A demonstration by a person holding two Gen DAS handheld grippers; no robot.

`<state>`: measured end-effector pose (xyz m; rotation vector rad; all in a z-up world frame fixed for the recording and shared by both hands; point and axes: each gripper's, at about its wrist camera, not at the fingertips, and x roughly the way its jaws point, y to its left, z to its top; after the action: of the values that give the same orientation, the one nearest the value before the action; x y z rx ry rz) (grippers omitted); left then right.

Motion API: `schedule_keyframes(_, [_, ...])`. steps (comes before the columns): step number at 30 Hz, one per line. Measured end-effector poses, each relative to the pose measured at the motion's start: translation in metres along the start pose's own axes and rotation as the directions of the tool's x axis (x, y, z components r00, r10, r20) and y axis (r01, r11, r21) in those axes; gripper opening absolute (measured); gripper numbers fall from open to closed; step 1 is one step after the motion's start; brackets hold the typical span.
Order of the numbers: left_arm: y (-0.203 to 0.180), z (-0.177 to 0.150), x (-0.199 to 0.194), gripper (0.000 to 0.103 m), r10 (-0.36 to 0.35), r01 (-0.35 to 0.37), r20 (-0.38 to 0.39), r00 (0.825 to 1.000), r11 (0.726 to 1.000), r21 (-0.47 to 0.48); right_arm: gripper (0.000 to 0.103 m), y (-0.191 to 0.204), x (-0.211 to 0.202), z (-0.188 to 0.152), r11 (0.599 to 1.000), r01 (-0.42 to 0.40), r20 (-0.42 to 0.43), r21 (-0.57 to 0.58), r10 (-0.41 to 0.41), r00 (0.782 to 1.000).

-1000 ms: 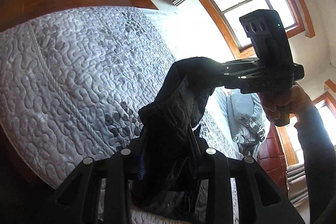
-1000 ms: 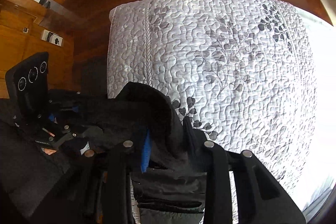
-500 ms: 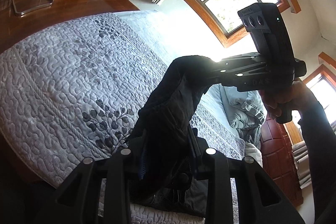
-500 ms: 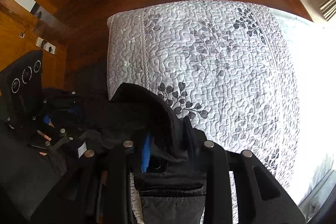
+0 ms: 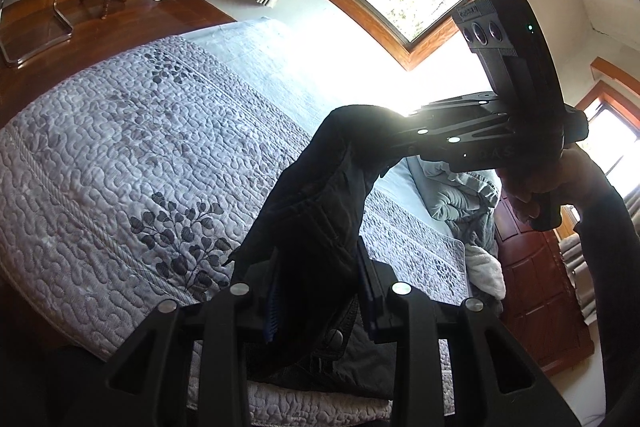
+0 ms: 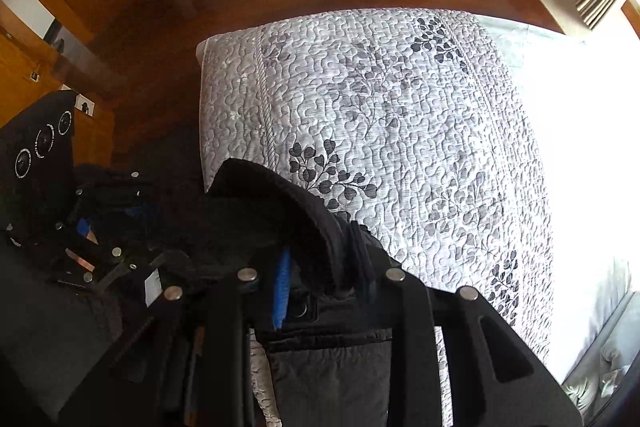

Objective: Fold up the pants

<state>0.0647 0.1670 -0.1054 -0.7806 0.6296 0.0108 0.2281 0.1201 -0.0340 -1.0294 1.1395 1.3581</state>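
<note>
At the left of the scene the left gripper [image 5: 316, 291] has its jaws drawn narrow onto a thick bunch of the black pants [image 5: 316, 219], with dark cloth filling the gap between the blue-edged pads and a snap button showing just below them. From there the waist end of the garment rises as a slack dark band up and to the right, to where the right gripper [image 5: 384, 143] is pinched onto its other end, a hand [image 5: 532, 187] in a dark sleeve holding that tool's handle. In the right wrist view the right gripper [image 6: 320, 287] is likewise narrow on a folded lip of the pants [image 6: 280, 211], and the left gripper's body sits at the left edge of that view with cloth gathered round it. The lifted part hangs clear above the near edge of the quilted bedspread [image 6: 420, 131], close to its near left corner, while the rest of the garment trails down below the fingers and lies on that near edge. As for progress, I judge the folding barely begun: the pants are gripped at two points and raised, but no flat, tidy fold lies on the bed yet, so spreading them out, laying them down and doubling them over all seem left to do
</note>
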Motion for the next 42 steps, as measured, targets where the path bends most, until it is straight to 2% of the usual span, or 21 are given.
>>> schedule_keyframes(18, [-0.074,-0.027,0.006,0.031,-0.010,0.016,-0.044,0.999,0.989,0.145,0.025,0.007,-0.040,-0.074,0.992,0.105,0.037,0.072,-0.108,0.994])
schedule_keyframes(42, [-0.147,-0.056,0.030,0.031,-0.036,0.064,-0.113,0.993,0.965,0.256,0.021,0.001,-0.065,-0.159,0.968,0.209,0.033,0.142,-0.215,0.976])
